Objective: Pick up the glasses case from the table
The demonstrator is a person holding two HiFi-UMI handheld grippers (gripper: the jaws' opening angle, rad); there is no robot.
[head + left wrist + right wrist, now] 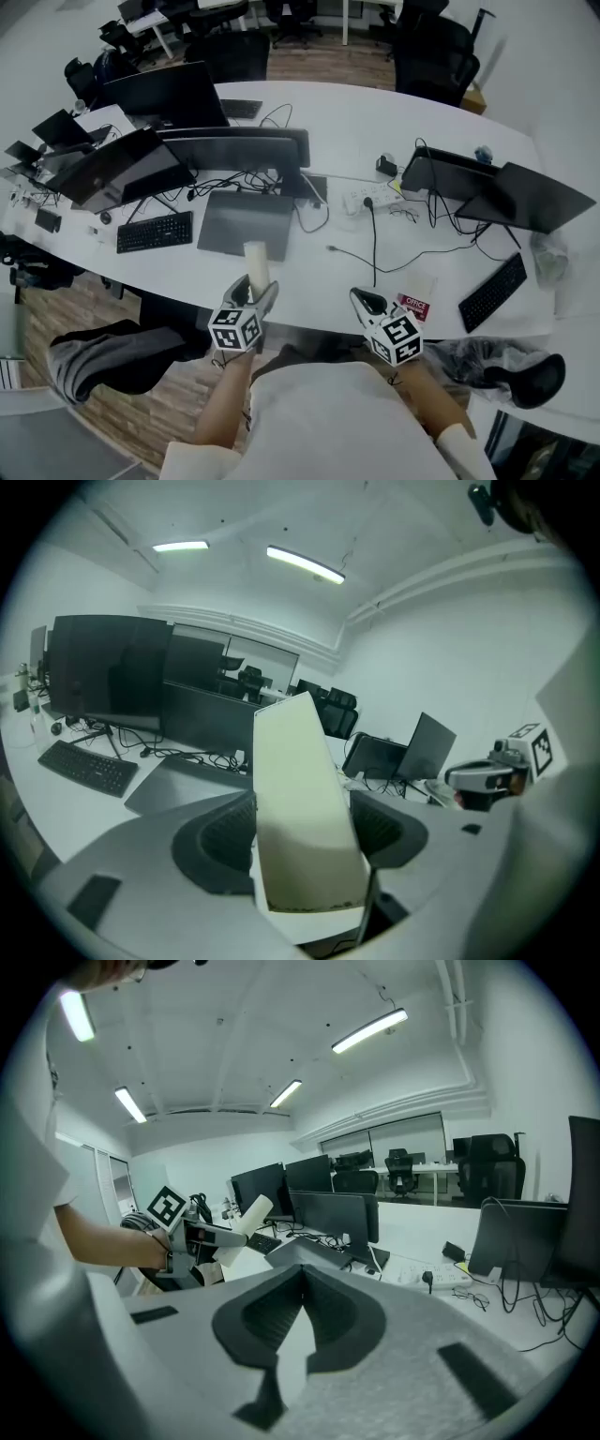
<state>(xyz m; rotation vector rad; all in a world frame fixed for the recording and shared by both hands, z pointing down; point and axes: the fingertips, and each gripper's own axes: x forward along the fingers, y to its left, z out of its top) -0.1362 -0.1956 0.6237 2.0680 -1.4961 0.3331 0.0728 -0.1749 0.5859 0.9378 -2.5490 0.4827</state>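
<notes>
- I judge the pick to be in its lift step: my left gripper (254,289) is clamped on the glasses case (300,761), and the case is clear of the worktop (300,281).
- In the left gripper view the pale case stands between the two dark pads, which press its sides. Its far end sticks well out past the jaws and leans a little to the left.
- From the head view the case points away from me, above the near edge of the worktop and just short of a closed grey laptop (246,225).
- The right gripper view shows the case held tilted upward in the air, off to that gripper's left.
- My right gripper (302,1274) is pressed together with nothing in it, hanging above the worktop edge, apart from the case.
- Next I'd say little is called for: hold the squeeze steady and keep the case level enough not to slip.
</notes>
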